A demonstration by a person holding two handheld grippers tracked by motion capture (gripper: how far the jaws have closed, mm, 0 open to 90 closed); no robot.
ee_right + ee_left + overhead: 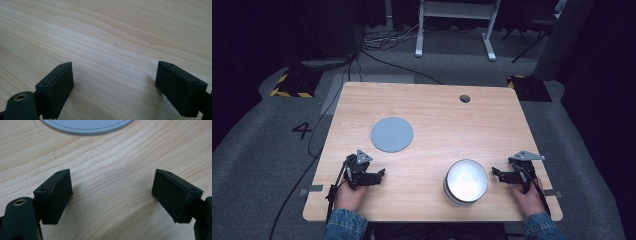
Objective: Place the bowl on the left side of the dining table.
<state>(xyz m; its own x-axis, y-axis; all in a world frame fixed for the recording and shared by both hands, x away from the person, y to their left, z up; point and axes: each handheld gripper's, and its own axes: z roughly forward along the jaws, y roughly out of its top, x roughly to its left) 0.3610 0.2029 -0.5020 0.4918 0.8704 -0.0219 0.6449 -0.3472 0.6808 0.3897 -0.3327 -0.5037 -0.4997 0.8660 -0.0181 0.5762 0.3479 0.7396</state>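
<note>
Both hands are parked low on the wooden surface (432,105). The left hand-held gripper (381,173) has its jaws spread apart with just bare wood between them, and the grey round lid (392,134) lies flat a bit beyond it. The right hand-held gripper (495,171) is spread apart too, gripping nothing, pointing at the shiny metal pot (466,182) just beside it, not touching.

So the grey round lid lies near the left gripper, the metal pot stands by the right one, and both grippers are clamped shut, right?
Not quite: both grippers are open. The left gripper view and the right gripper view show jaws wide apart over bare table. The grey lid and metal pot are as you say.
</note>
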